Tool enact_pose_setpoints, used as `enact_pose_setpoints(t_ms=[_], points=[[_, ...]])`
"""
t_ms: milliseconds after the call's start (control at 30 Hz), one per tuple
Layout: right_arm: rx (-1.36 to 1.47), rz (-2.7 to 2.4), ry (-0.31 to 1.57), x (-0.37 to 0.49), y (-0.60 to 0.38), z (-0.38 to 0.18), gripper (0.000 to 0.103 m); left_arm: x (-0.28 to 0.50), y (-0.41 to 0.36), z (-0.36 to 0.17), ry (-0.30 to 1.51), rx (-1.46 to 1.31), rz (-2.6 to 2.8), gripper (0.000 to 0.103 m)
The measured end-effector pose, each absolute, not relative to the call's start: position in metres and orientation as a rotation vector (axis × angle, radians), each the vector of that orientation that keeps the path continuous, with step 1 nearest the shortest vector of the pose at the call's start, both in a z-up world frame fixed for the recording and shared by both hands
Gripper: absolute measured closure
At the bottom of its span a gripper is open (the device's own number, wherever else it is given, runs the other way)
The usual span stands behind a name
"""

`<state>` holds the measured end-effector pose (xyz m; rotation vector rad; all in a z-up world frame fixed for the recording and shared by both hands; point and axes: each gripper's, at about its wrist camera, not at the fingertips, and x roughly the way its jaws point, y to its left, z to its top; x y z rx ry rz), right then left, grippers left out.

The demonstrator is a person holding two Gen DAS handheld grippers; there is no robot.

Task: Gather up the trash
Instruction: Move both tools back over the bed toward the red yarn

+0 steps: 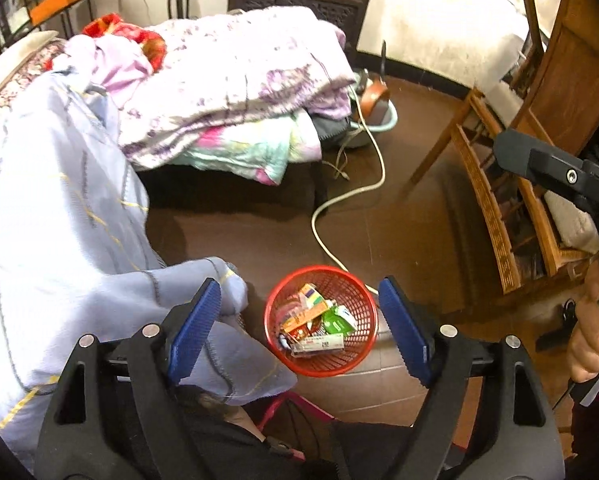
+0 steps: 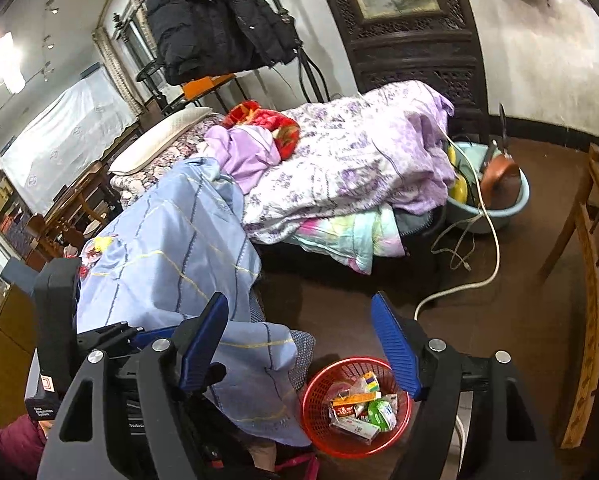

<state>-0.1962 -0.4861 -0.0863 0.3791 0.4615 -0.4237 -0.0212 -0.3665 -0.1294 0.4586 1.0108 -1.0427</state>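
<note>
Red plastic mesh basket sits on the dark brown floor, lower centre of the left wrist view, already loaded with small cartons and wrappers: orange, green, white packs. Left gripper hangs above it with jaws apart and nothing between the blue pads; the basket shows through the gap, not touched. Right gripper likewise spread and empty, basket at lower centre-right of its view. My read: a drop-off step is done or closing out, both grippers free, so next is finding another piece of trash. Candidates look like the small yellow and red scraps on the pale blue stitched blanket, left-centre of the right wrist view; can't confirm they're trash, too small. That move calls for swinging one gripper off the basket to the bed, jaws kept wide, coming down on the scrap without pinching blanket fabric. Hard to make out: the blanket's hanging corner hides the floor beside the basket and part of the left pad's side; the bed edge under the purple floral quilt is in shadow; the right gripper's body is cut off at the right edge of the left wrist view, with a hand partly out of frame. Basket depth unreadable.
</note>
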Motion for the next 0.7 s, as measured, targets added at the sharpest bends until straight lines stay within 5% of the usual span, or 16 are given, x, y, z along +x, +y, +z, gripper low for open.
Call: enact_pose_setpoints(t_ms=[700], points=[[0.304, -0.243, 0.459, -0.113, -0.381, -0.058, 0.024, 0.066, -0.235, -0.075, 0.858, 0.191, -0.815, 0.017]])
